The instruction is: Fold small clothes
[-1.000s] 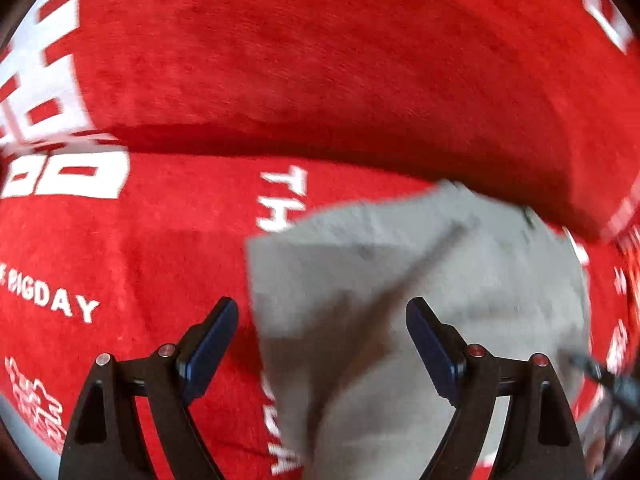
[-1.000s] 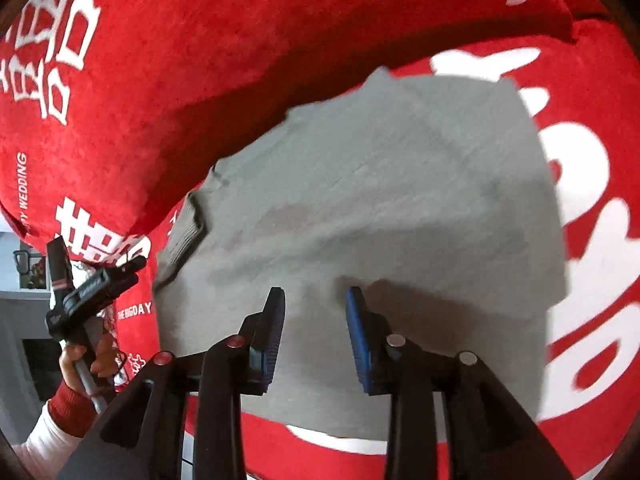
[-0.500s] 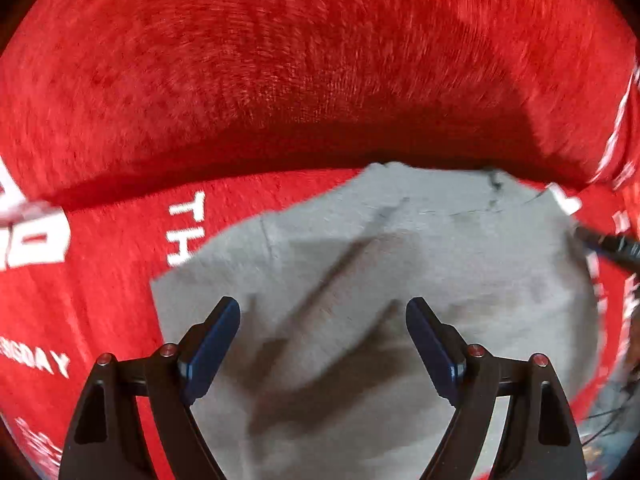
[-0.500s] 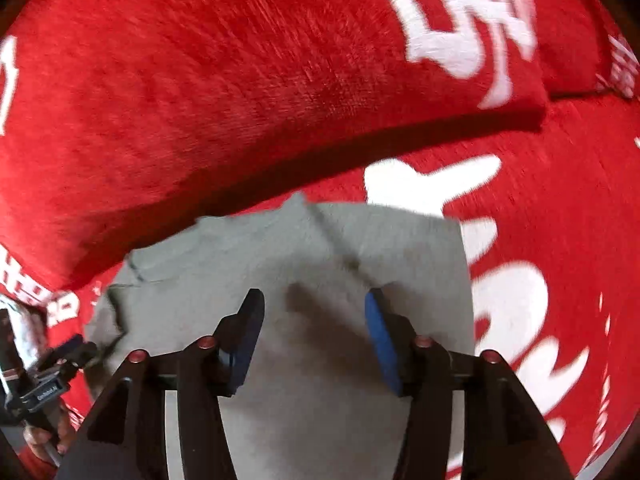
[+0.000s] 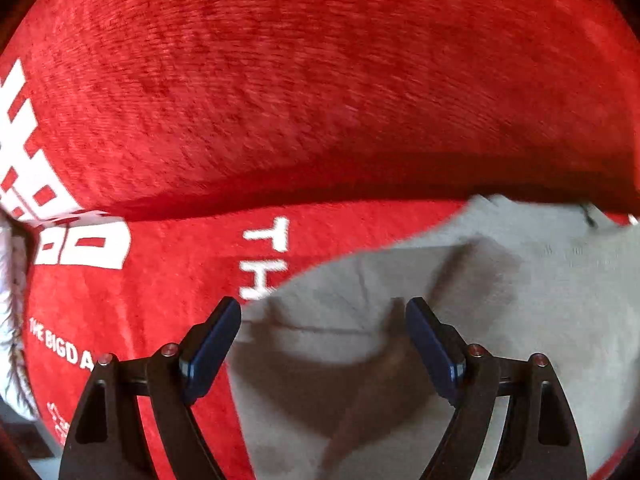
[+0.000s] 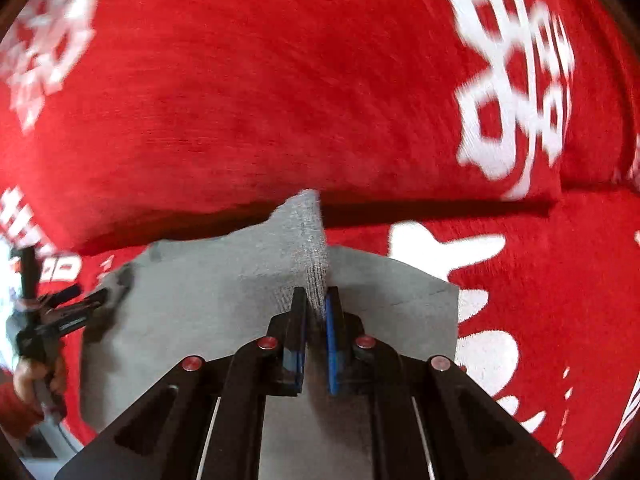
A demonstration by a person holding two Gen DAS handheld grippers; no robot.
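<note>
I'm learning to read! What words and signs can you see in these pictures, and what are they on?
"TH": white letters on the red blanket, partly covered by the grey garment.
"THE BIGDA": small white print on the same blanket, cut off by the left gripper.
Big white Chinese-style characters on the red cushion: too blurred to read.
White block characters on the blanket: cropped, unreadable.
Nothing is written on the garment.

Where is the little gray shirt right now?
The gray shirt lies on the red blanket, below the red cushion. The right hand-held gripper pinches a raised fold; the left hand-held gripper hovers open above it.
</note>
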